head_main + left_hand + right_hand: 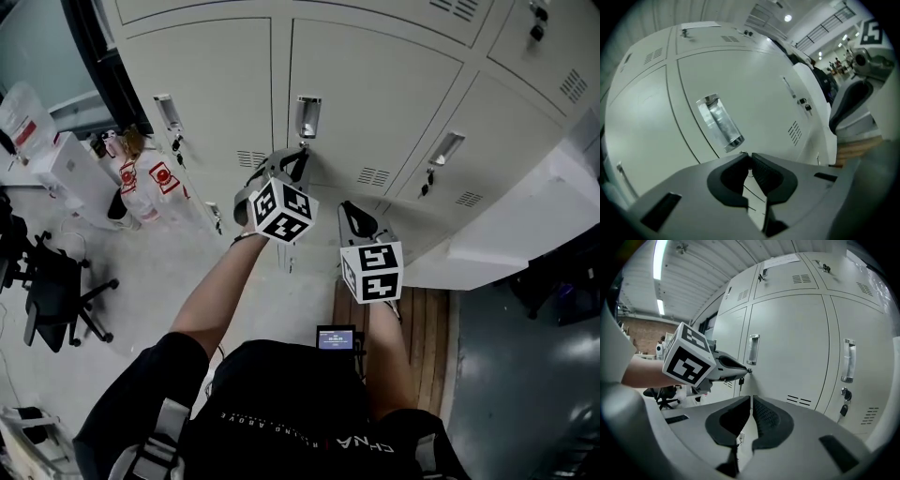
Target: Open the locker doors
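Observation:
Pale grey locker doors (pixel 375 94) fill the head view, all closed. The middle door has a recessed metal handle (pixel 307 117) (pixel 719 123) (pixel 753 349) with a key lock just below it. My left gripper (pixel 300 155) (pixel 750 157) (pixel 746 370) is pressed up to that lock, its jaws shut on the small key (pixel 743 153); a key tag (pixel 741 380) hangs beneath. My right gripper (pixel 350 210) (pixel 751 401) hangs back lower and to the right, away from the doors, shut with nothing between its pads.
The neighbouring doors have their own handles (pixel 167 111) (pixel 446 147) (pixel 849 360), and keys (pixel 844 399) hang in the right one. A black office chair (pixel 52 291) and white containers (pixel 141 183) stand at left. A wooden platform (pixel 427 319) and a white panel (pixel 525 225) lie at right.

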Demonstrator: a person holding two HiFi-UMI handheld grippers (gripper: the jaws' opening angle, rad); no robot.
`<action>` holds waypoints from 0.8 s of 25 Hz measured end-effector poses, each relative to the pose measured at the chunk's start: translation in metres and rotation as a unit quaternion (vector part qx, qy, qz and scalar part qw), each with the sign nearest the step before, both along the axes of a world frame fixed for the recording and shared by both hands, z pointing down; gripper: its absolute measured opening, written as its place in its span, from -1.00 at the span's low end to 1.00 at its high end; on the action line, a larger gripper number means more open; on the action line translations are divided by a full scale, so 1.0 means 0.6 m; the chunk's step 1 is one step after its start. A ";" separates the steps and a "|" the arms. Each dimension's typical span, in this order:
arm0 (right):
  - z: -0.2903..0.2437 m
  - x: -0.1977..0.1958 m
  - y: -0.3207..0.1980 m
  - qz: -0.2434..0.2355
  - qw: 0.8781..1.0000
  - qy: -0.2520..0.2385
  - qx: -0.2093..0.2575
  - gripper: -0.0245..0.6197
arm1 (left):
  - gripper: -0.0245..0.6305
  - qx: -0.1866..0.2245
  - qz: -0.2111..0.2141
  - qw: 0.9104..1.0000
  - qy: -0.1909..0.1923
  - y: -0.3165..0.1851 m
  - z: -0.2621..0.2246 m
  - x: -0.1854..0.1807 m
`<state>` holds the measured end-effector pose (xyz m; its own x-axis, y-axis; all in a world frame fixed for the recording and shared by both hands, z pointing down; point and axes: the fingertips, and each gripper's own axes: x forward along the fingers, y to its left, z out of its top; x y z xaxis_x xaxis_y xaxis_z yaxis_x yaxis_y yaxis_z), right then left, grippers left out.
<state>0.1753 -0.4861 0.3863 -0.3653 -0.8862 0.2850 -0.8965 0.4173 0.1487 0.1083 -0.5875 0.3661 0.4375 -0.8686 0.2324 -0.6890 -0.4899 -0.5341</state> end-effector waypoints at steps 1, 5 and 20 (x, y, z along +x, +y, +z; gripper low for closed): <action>-0.001 -0.001 0.000 -0.001 1.000 -0.001 0.001 -0.80 | -0.81 0.008 0.008 0.999 -0.031 0.001 0.001 0.001; -0.005 -0.008 0.001 -0.004 1.000 -0.001 0.002 -0.80 | -0.81 0.041 0.039 0.986 -0.155 0.006 0.004 0.005; 0.001 -0.015 0.012 0.003 1.000 -0.010 0.001 -0.80 | -0.81 0.140 0.131 0.852 -0.487 0.015 0.024 0.011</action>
<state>0.1664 -0.4790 0.3871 -0.3649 -0.8894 0.2754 -0.9019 0.4111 0.1324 0.1148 -0.5788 0.3807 0.3427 -0.8517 0.3965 0.2622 -0.3186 -0.9109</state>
